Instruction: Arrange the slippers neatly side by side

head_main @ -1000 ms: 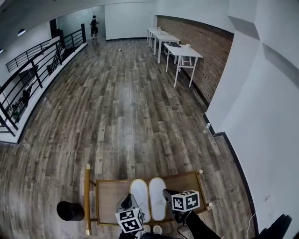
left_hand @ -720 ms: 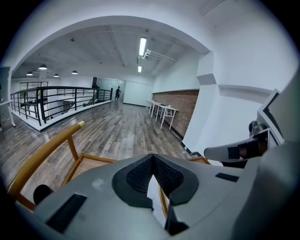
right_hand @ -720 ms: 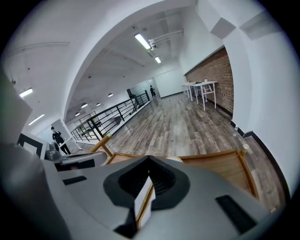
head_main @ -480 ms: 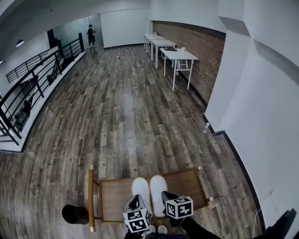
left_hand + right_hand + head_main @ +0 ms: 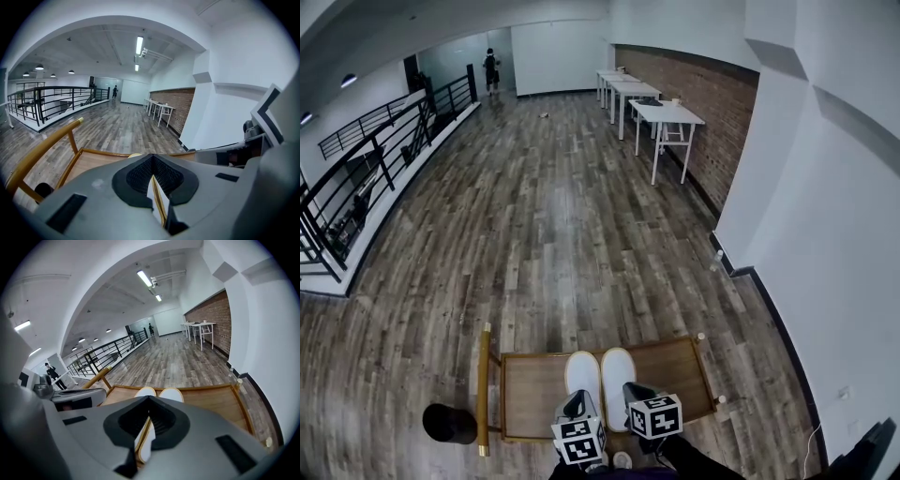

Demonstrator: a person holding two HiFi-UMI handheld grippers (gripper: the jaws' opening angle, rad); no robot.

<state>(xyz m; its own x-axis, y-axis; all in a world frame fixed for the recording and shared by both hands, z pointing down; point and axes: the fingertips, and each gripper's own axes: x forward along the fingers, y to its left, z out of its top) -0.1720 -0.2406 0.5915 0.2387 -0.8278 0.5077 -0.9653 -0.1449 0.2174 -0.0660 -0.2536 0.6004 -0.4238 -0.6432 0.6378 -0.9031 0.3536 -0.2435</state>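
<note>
Two white slippers [image 5: 583, 375] are lying side by side, touching, at the desk's [image 5: 530, 394] middle in the head view. The left gripper [image 5: 574, 405] and right gripper [image 5: 630, 390] are hanging over the desk's near edge. In the left gripper view, its fingers [image 5: 136, 178] are meeting, gripping nothing. In the right gripper view, its fingers [image 5: 165, 423] are pressing together, empty, pointing across the desk at the slipper toes.

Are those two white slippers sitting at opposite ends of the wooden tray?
No, the left-hand slipper and right-hand slipper lie close side by side near the middle of the wooden tray.
</note>
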